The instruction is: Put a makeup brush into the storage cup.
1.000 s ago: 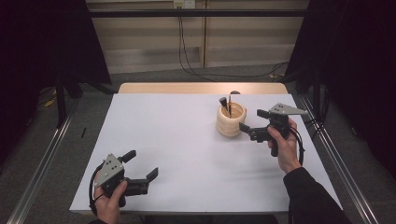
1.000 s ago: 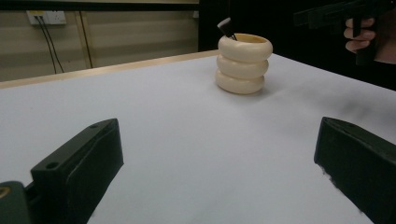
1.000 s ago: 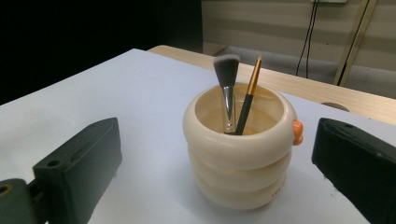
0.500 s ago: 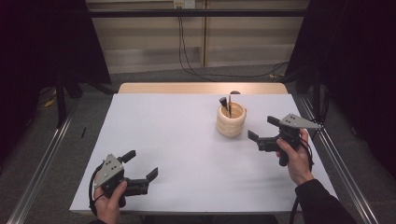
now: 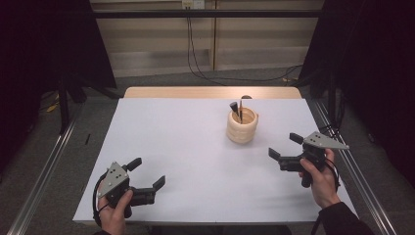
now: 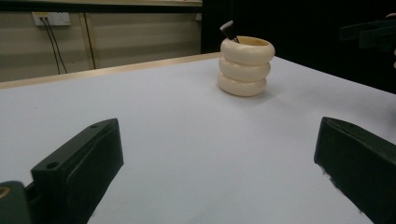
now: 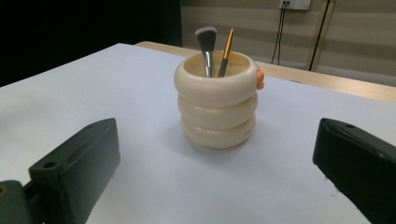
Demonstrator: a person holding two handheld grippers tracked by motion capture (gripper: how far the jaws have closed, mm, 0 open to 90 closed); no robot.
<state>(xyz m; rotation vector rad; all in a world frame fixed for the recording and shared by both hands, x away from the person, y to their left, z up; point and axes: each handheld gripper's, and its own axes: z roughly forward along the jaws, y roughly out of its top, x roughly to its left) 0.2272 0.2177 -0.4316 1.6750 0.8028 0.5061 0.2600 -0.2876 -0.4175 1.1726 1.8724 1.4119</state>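
Note:
A cream ribbed holder [image 5: 242, 126] [image 6: 245, 66] [image 7: 216, 100] stands upright right of the table's middle. Inside it lean a grey-bristled makeup brush [image 7: 206, 45] and a thin orange-handled brush [image 7: 225, 46]. My right gripper [image 5: 285, 146] [image 7: 219, 186] is open and empty, held to the right of the holder and nearer the person, jaws pointing toward it. My left gripper [image 5: 147, 174] [image 6: 219, 186] rests open near the front left corner with nothing between its jaws, far from the holder.
The white table top [image 5: 186, 147] has a bare wooden strip [image 5: 210, 92] along its far edge. Metal rails [image 5: 44, 171] run along both sides on the floor. Cables [image 5: 195, 49] hang down the back wall.
My right gripper has drawn back from beside the holder, toward the person and to the right. It stays open. The left gripper has not moved.

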